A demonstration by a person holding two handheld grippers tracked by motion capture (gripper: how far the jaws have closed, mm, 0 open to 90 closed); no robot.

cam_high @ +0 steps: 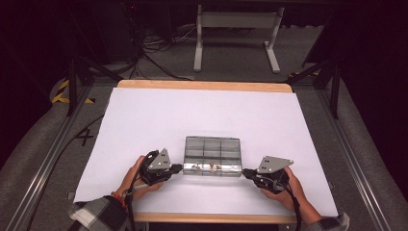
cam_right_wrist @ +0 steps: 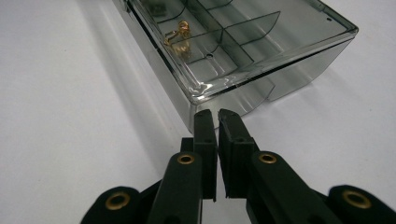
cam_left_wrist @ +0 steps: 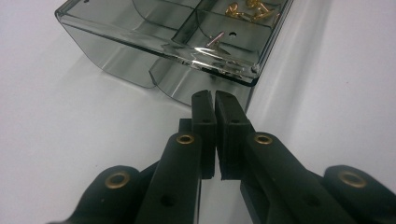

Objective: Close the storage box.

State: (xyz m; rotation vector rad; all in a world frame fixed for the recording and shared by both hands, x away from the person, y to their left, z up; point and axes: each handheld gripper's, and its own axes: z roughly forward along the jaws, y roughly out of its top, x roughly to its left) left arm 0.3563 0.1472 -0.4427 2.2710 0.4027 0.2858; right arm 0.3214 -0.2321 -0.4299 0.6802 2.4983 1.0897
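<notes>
Clear smoky plastic organizer box (cam_high: 212, 156) lies flat, lid closed, between left claw (cam_high: 178, 168) and right claw (cam_high: 246, 172), near corners just ahead of each claw's tips. Inner dividers form compartments. Small brass fasteners (cam_high: 208, 167) lie loose in near row of compartments.

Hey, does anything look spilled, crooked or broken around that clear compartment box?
Nothing stands out. The clear box sits square on the white sheet, its small brass parts inside their compartments. The left gripper and right gripper sit shut at its near corners.
</notes>
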